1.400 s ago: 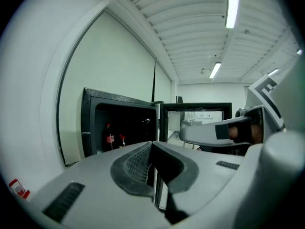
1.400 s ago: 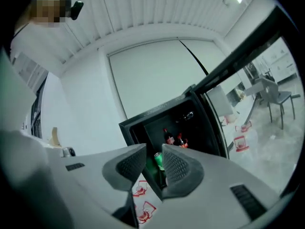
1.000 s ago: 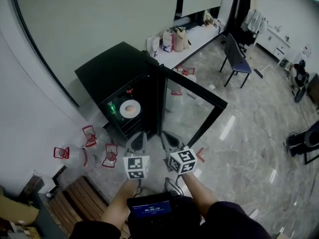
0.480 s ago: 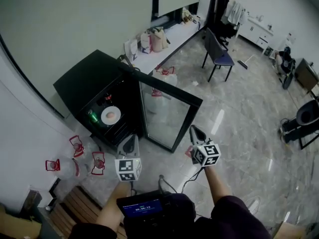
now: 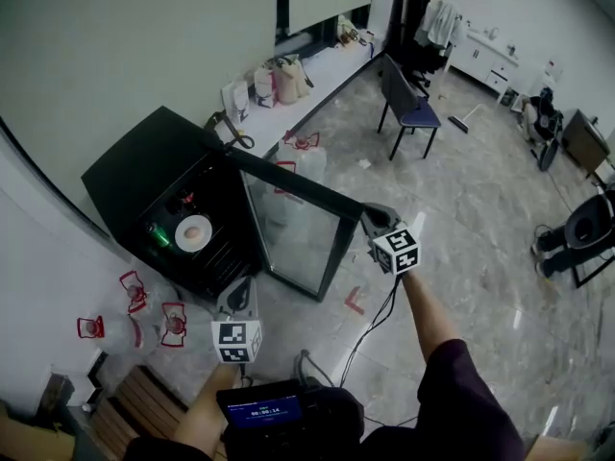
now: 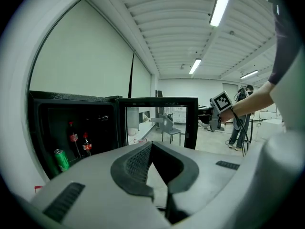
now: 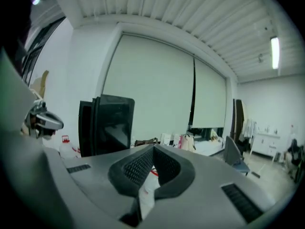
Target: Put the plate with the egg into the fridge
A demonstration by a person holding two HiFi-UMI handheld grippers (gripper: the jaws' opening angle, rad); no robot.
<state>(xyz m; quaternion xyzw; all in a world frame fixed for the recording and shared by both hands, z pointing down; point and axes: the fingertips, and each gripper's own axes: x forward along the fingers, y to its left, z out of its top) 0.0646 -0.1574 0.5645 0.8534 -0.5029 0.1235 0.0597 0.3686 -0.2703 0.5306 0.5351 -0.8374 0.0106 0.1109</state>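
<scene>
One plate [image 5: 192, 231] sits inside the fridge [image 5: 130, 161], far from both jaws.

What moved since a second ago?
The right gripper swung away from the left gripper, out to the free edge of the open fridge door. The left gripper drew back a little from the fridge. The plate with the egg stays on its shelf; both grippers are shut and empty.

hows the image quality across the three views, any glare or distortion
Head view: fisheye curves the walls, bright streaks glare on the glossy floor, fridge interior dark but the plate is readable. Left gripper view: black vignette corners, ceiling light blown out. Right gripper view: soft, fridge a dark silhouette.
</scene>
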